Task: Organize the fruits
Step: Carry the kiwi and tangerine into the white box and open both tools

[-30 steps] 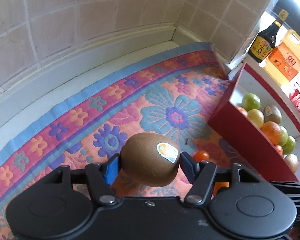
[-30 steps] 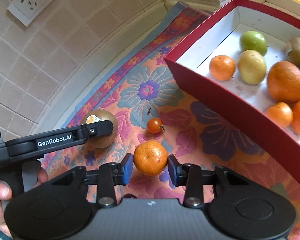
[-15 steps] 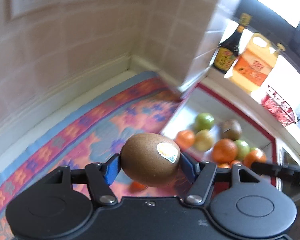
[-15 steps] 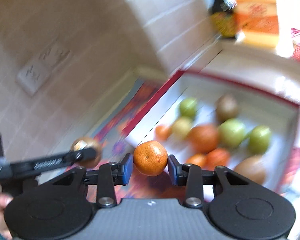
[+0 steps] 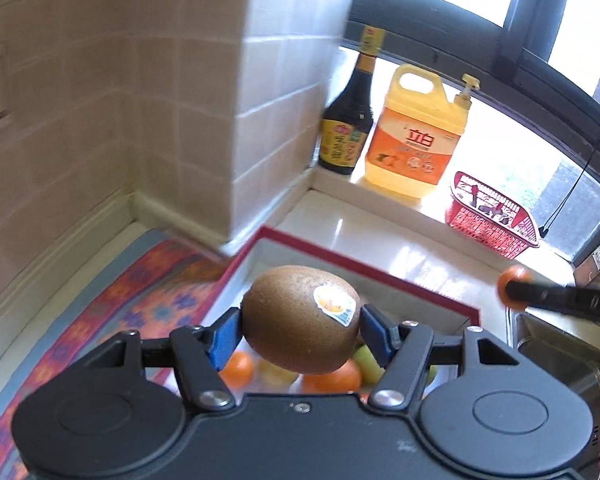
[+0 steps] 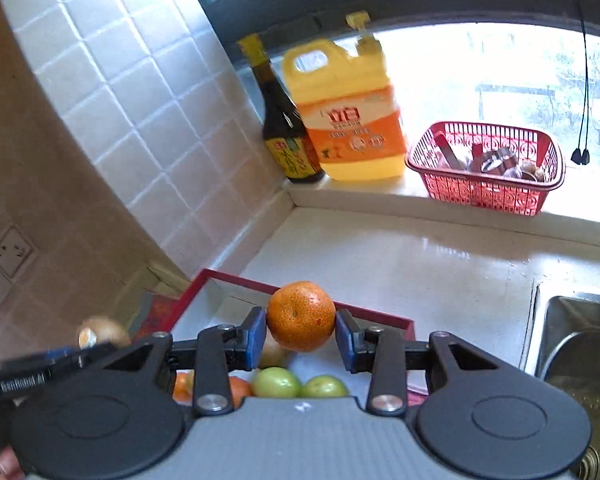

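My left gripper is shut on a brown kiwi with a sticker, held in the air over the red box. Below it lie several oranges and green fruits. My right gripper is shut on a small orange, also above the red box, where two green fruits show. The left gripper with its kiwi appears at the left of the right wrist view. The right gripper's orange shows at the right edge of the left wrist view.
A dark sauce bottle, a yellow detergent jug and a red basket stand on the window sill. A flowered mat lies left of the box. A steel sink is at the right. Tiled wall closes the left.
Both grippers rose from the mat and swung right over the red box, each still holding its fruit. The cherry tomato on the mat has left view.
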